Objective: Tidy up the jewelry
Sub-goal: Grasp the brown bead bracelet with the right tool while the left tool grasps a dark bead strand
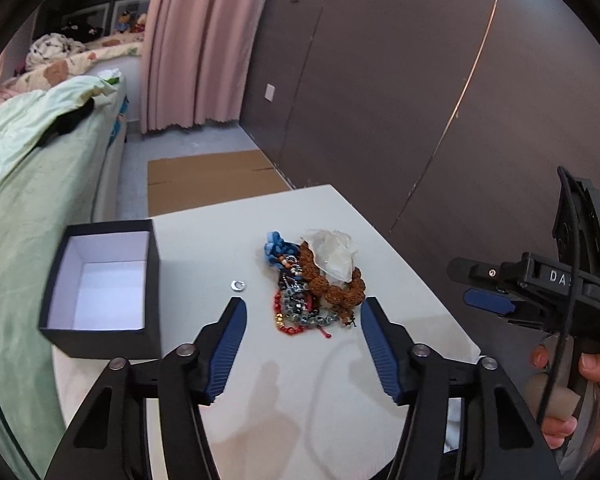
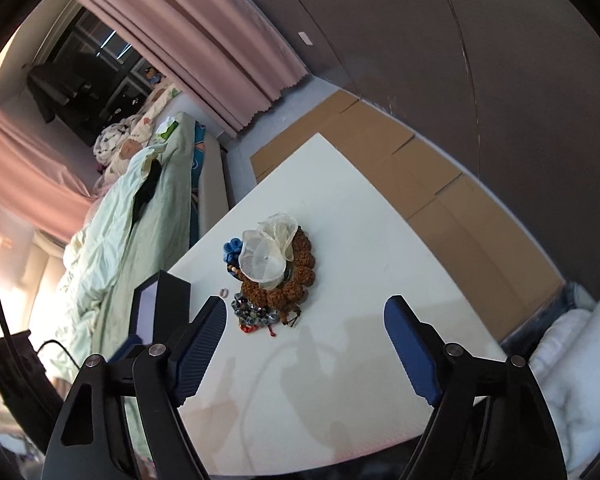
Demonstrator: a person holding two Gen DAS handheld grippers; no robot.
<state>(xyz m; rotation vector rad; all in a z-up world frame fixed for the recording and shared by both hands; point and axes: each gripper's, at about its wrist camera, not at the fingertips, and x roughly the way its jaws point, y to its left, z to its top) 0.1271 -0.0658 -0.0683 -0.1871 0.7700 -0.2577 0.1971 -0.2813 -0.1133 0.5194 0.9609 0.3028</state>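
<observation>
A pile of jewelry point(image 1: 314, 286) lies in the middle of the white table point(image 1: 292, 380): brown bead bracelets, a blue piece, red and grey beads, with a sheer white pouch point(image 1: 334, 254) on top. A small silver ring point(image 1: 238, 286) lies just left of it. An open black box point(image 1: 104, 284) with a white inside stands at the table's left edge. My left gripper point(image 1: 303, 306) is open and empty, just short of the pile. My right gripper point(image 2: 305, 308) is open and empty, above the table near the pile point(image 2: 274, 280); it shows at the right in the left wrist view point(image 1: 488, 286).
A bed with a green cover point(image 1: 28, 184) runs along the left of the table. Flat cardboard point(image 1: 212, 180) lies on the floor beyond. A dark wall point(image 1: 400, 80) stands at the right, pink curtains point(image 1: 196, 40) behind. White bedding point(image 2: 580, 380) lies at the table's right.
</observation>
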